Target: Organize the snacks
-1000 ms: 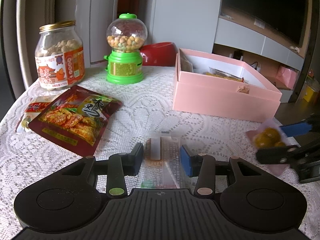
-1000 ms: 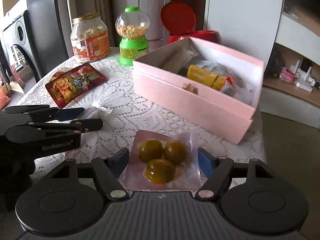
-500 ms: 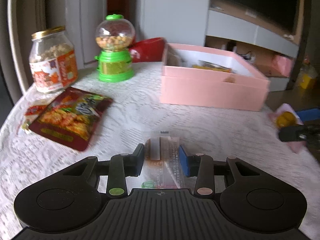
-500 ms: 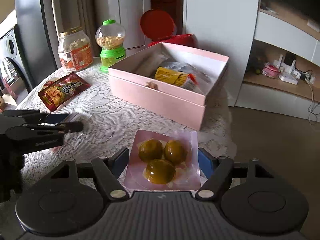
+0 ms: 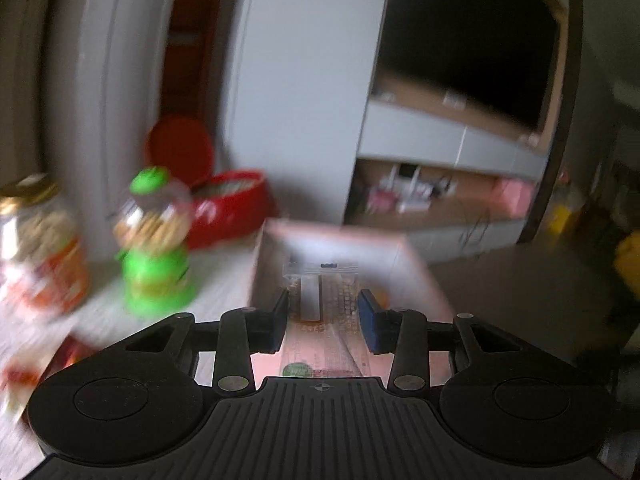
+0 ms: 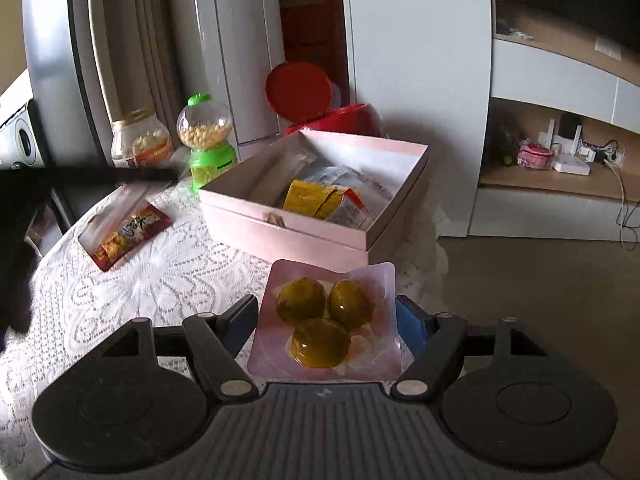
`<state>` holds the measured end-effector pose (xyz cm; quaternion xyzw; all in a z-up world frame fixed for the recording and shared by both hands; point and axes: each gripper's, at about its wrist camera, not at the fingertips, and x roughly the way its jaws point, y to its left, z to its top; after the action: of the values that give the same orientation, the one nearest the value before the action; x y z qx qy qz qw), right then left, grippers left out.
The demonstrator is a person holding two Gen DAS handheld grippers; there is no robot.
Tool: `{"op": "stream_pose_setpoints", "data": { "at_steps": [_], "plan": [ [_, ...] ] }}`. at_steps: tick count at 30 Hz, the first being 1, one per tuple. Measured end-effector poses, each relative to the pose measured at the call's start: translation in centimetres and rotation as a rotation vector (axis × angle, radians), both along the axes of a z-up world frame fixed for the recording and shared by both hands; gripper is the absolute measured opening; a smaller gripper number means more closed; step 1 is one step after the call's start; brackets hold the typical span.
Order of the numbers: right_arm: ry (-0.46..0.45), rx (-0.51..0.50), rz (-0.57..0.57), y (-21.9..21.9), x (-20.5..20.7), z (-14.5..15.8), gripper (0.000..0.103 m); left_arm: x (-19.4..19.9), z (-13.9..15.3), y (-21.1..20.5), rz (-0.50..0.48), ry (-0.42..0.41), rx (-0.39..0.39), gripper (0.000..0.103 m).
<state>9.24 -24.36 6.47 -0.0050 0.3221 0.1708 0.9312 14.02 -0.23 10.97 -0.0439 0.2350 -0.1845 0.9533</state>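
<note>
You're in a home living room, lace tablecloth (image 6: 132, 280) on your table, white TV cabinet (image 6: 560, 76) with dark screen beside you, router (image 6: 570, 166) and cables on its shelf, curtain (image 6: 132, 36) behind, red lidded bin (image 6: 320, 104) nearby.

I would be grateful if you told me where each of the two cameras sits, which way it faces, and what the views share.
Left wrist: behind the left tongs, looking slightly down over a clear snack packet between their opening jaws, toward the pink box; badly blurred.
Right wrist: behind the right tongs, looking down over the table edge; a pouch of three brown balls is held; the other tongs appear as a dark blur at left.
Shared: pink box, green candy dispenser, jar, red bin.
</note>
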Motion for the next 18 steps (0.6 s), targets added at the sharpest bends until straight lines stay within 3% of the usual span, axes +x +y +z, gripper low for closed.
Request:
{"op": "stream_pose_setpoints", "data": {
  "at_steps": [3, 6, 12, 15, 18],
  "plan": [
    [0.013, -0.003, -0.001, 0.2, 0.3, -0.3, 0.074, 5.4, 0.2, -0.4, -0.031, 0.078, -0.14, 0.047],
    [0.018, -0.015, -0.003, 0.3, 0.3, -0.4, 0.074, 7.4, -0.4, 0.1, 0.03, 0.081, -0.192, 0.044],
    [-0.006, 0.009, 0.033, 0.4, 0.7, 0.3, 0.074, 3.4, -2.3, 2.8, 0.047, 0.082, -0.168, 0.044],
    [-0.035, 0.027, 0.05, 1.1, 1.7, 1.9, 0.074, 0.1, -4.1, 4.5, 0.056, 0.112, -0.124, 0.044],
    [-0.112, 0.007, 0.023, 2.6, 4.9, 4.4, 0.075, -2.4, -6.2, 6.2, 0.064, 0.172, -0.138, 0.044]
  ]
}}
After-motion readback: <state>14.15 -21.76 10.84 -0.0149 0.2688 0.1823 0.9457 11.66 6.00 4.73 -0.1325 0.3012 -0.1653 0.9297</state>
